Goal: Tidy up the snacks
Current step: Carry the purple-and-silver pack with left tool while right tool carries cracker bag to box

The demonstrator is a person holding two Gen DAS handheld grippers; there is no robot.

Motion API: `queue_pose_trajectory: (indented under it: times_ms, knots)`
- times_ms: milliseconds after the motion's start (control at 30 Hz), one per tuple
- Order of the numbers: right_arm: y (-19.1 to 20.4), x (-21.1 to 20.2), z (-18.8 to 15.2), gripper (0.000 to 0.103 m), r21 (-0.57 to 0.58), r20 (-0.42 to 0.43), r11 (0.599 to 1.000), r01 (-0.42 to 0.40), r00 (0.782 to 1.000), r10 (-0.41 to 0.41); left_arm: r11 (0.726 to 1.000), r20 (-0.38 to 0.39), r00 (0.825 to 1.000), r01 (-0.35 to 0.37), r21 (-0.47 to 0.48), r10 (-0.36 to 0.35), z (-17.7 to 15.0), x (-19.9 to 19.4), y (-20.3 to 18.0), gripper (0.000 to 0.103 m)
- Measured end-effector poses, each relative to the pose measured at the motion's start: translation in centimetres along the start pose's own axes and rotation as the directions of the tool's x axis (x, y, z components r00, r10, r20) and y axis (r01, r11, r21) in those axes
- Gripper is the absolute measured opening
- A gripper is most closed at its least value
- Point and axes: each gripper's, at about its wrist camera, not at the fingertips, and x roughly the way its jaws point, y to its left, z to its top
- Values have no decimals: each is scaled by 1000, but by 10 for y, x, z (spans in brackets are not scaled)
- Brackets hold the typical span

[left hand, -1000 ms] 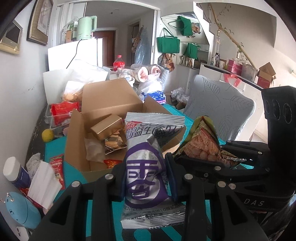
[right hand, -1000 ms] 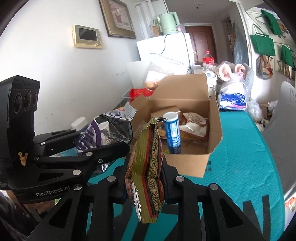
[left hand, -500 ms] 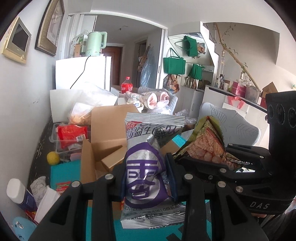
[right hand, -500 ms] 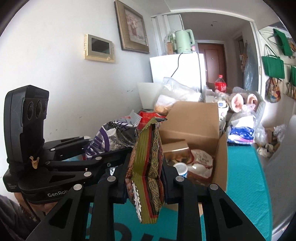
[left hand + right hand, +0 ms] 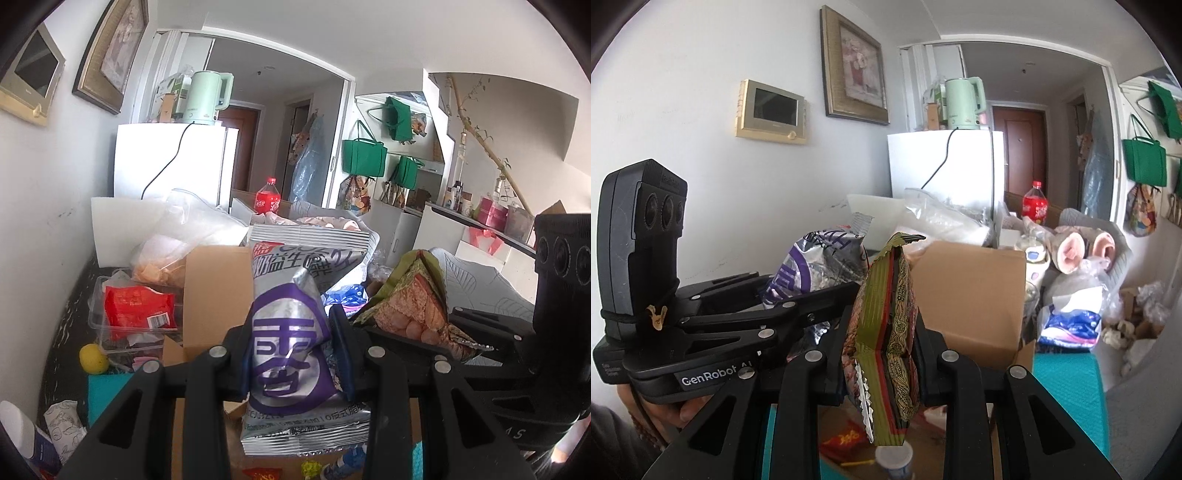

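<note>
My left gripper (image 5: pixel 291 354) is shut on a silver and purple snack bag (image 5: pixel 295 325), held upright over the open cardboard box (image 5: pixel 216 291). My right gripper (image 5: pixel 882 350) is shut on a green, red and gold snack bag (image 5: pixel 886 332), which also hangs above the cardboard box (image 5: pixel 975 299). In the left wrist view the green bag (image 5: pixel 410 302) shows at the right with the right gripper's body behind it. In the right wrist view the silver bag (image 5: pixel 816 269) and the left gripper show at the left. Small snacks and a white cup lid (image 5: pixel 894 459) lie inside the box.
A clear tub with a red packet (image 5: pixel 136 314) and a yellow ball (image 5: pixel 94 359) sit left of the box on the teal table (image 5: pixel 1067 387). Plastic bags, a cola bottle (image 5: pixel 266 197), a plush toy (image 5: pixel 1078 251) and a white fridge (image 5: pixel 173 162) stand behind. A grey chair (image 5: pixel 476 284) is at right.
Both grippers have risen and moved forward with their bags, so the box now lies beneath them and more of the wall and fridge shows. Both grips are unchanged.
</note>
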Motion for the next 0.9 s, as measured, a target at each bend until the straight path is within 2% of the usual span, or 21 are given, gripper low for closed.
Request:
queue_pose_trajectory:
  times_ms: [100, 200, 333, 433, 567, 633, 900]
  knots:
    - [-15, 17, 2, 26, 15, -6, 1000, -9, 1000, 9, 999, -7, 1000, 11, -33, -11, 5, 20, 8, 35]
    - [-29, 32, 4, 26, 37, -2, 999, -23, 1000, 23, 1000, -27, 1000, -8, -22, 8, 4, 37, 10, 35]
    - [-38, 55, 2, 26, 26, -51, 999, -32, 998, 33, 999, -85, 996, -7, -46, 3, -7, 62, 23, 35]
    - [-43, 71, -5, 26, 47, -110, 998, -29, 993, 34, 998, -129, 991, -32, -50, 25, -15, 78, 29, 35]
    - [-46, 85, -13, 26, 71, -148, 997, -29, 988, 39, 997, -170, 983, -78, -14, 74, -23, 91, 29, 35]
    - [-46, 88, -17, 26, 71, -165, 997, -20, 986, 31, 996, -188, 979, -80, -24, 74, -26, 97, 32, 35]
    - [-52, 100, -25, 27, 93, -215, 996, 2, 976, 18, 981, -292, 940, -193, -35, 175, -36, 120, 47, 35]
